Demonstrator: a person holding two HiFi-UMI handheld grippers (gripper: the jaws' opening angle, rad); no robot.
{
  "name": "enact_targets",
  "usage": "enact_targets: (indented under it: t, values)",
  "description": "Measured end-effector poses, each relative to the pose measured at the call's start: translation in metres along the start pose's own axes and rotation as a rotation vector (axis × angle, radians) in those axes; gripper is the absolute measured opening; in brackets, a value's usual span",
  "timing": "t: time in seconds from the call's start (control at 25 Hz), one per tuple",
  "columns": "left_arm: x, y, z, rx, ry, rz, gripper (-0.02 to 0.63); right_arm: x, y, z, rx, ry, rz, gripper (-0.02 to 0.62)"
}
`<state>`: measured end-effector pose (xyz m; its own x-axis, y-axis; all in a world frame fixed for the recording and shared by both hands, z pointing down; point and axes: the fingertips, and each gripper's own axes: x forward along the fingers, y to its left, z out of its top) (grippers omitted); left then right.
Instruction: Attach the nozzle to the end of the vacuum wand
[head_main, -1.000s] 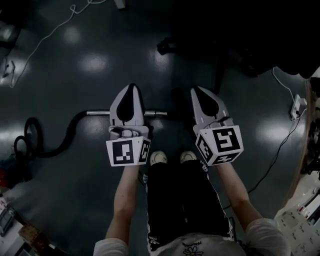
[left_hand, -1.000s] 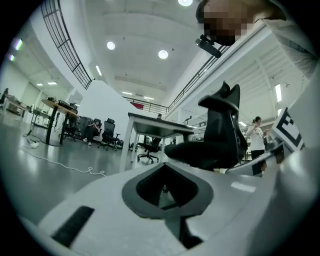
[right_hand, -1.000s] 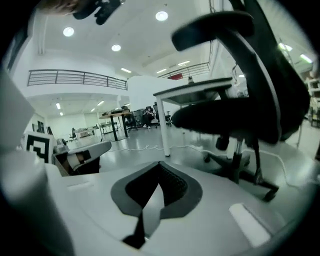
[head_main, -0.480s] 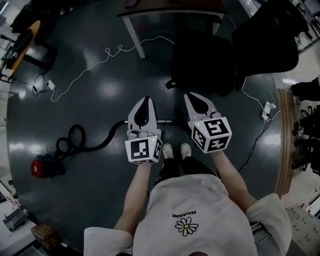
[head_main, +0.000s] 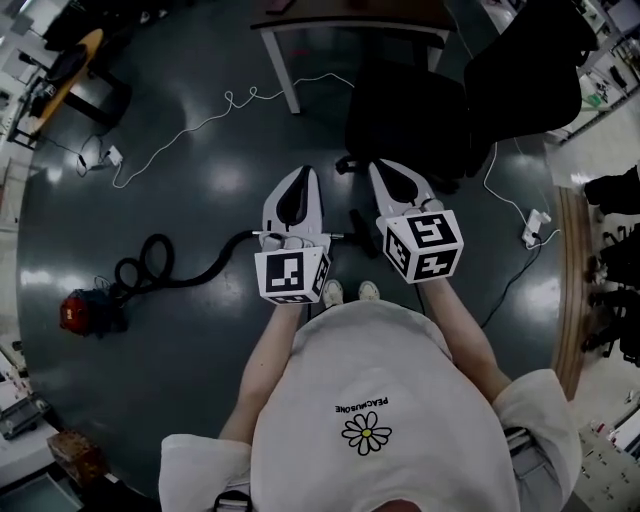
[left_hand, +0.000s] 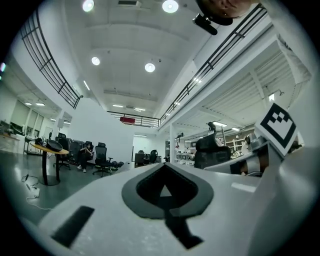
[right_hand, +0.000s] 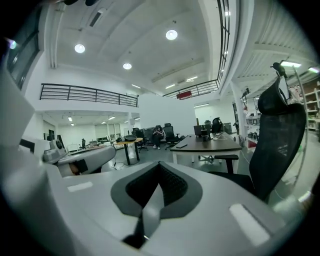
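1. The dark glossy floor (head_main: 150, 400) fills the head view, with ceiling lights reflected on it.
2. A tabletop (head_main: 350, 18) on white legs stands at the top edge, and a black mesh office chair (head_main: 410, 110) sits just below it, in front of the person.
3. The person's white T-shirt (head_main: 370, 400) carries a daisy print. Both forearms reach forward, and two white shoes (head_main: 333, 293) show beneath them.
4. A black vacuum hose (head_main: 190, 275) coils across the floor at left and runs from a red canister (head_main: 78, 312) towards the feet.
5. The left claw (head_main: 303, 172) is held level, high above the floor. Its jaws are pressed together with nothing between them (the left gripper view shows only the room beyond).
6. The right claw (head_main: 378, 165) is just beside it, tipped slightly down. Its jaws are likewise closed on nothing.
7. The vacuum wand (head_main: 338, 237), a thin metal tube, lies on the floor just ahead of the shoes. It shows on either side of the left claw, well below both claws and untouched. The nozzle is too small to pick out.
8. A thin white cable (head_main: 220, 115) snakes over the floor at upper left.
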<state>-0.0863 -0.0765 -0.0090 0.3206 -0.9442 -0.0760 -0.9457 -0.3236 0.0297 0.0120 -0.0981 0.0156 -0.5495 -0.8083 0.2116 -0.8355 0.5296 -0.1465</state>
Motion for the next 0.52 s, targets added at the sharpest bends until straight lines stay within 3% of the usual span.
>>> enact_targets:
  t: [0.52]
  values:
    - [-0.003, 0.006, 0.019, -0.018, -0.037, 0.017, 0.003, -0.012, 0.012, 0.014, -0.045, -0.042, 0.046, 0.008]
